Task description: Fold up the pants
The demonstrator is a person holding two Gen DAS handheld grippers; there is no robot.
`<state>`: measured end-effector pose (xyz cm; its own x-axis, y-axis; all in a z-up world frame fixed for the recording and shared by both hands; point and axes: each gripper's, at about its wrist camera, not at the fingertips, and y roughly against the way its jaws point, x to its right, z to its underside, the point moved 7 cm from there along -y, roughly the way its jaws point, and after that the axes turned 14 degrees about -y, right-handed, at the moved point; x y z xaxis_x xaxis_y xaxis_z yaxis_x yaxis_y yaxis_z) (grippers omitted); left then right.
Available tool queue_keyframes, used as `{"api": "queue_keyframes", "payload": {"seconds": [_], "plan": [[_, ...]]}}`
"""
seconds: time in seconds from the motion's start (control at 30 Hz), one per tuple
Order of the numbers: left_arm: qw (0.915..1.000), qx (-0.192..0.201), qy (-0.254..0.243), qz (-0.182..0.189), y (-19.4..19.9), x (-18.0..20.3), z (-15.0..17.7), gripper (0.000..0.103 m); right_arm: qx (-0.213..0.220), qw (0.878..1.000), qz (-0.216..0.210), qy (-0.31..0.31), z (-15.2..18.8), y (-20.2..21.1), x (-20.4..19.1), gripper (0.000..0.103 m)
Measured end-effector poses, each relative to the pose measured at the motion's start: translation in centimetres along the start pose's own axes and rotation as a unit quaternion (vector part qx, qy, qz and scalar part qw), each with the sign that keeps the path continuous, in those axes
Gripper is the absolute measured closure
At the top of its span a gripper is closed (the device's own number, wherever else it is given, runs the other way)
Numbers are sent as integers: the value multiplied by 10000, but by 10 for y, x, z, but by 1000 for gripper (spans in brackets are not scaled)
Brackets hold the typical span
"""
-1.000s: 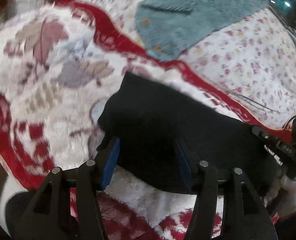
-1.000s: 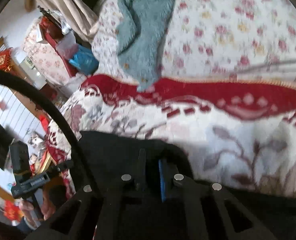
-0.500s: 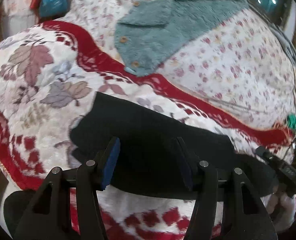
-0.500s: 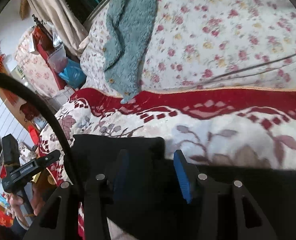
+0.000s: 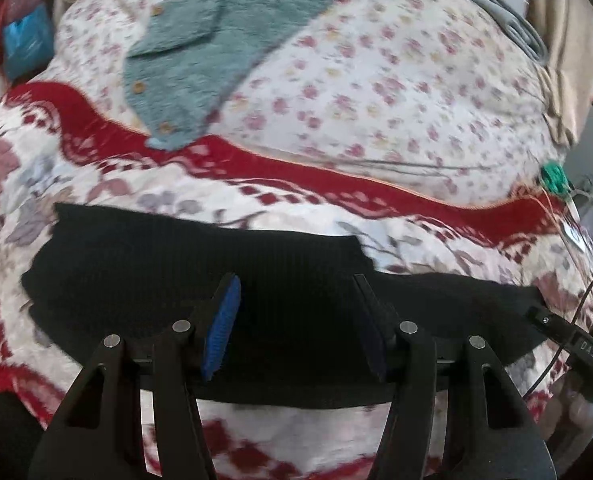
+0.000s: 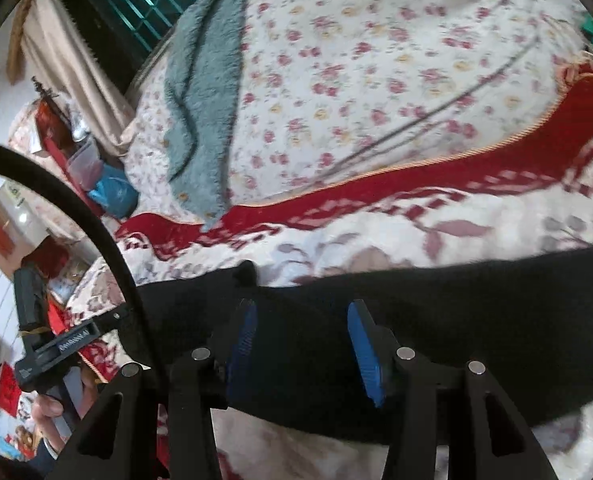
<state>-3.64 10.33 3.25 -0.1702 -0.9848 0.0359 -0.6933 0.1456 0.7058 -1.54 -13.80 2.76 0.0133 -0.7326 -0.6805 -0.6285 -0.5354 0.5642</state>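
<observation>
The black pants (image 5: 200, 264) lie flat as a long band across the red-and-white patterned blanket (image 5: 96, 184). They also show in the right wrist view (image 6: 476, 312). My left gripper (image 5: 296, 292) is open and empty, hovering over the pants near their middle. My right gripper (image 6: 302, 316) is open and empty over the pants, with its blue pads (image 6: 362, 344) wide apart. The other gripper shows at the right edge of the left wrist view (image 5: 576, 344) and at the left of the right wrist view (image 6: 52, 344).
A teal fuzzy cardigan (image 5: 220, 40) lies on the floral sheet (image 5: 376, 92) behind the blanket. A dark cable (image 6: 436, 112) runs across the sheet. A blue bag (image 6: 112, 196) and cluttered furniture stand past the bed's far edge.
My right gripper has opened from shut and let go of the pants. Both grippers have pulled back and the pants now lie spread longer across the blanket.
</observation>
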Motion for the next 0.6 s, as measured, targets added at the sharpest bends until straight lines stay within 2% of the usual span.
{"api": "queue_keyframes", "payload": {"seconds": [0.17, 0.33, 0.43, 0.5, 0.6], "plan": [[9987, -105, -296, 389, -15, 41, -6, 47, 139, 9987, 274, -415, -3, 35, 45, 51], [9915, -255, -742, 1038, -36, 98, -20, 47, 217, 9923, 651, -1031, -2, 74, 103, 50], [9799, -462, -1050, 1634, -53, 145, -30, 47, 231, 9852, 894, -1445, 0, 95, 138, 48], [9673, -608, -1286, 2100, -67, 183, -37, 47, 275, 9809, 941, -1680, 0, 106, 156, 44], [9512, -781, -1556, 2547, -84, 221, -44, 47, 263, 9754, 698, -2076, -4, 110, 175, 43]]}}
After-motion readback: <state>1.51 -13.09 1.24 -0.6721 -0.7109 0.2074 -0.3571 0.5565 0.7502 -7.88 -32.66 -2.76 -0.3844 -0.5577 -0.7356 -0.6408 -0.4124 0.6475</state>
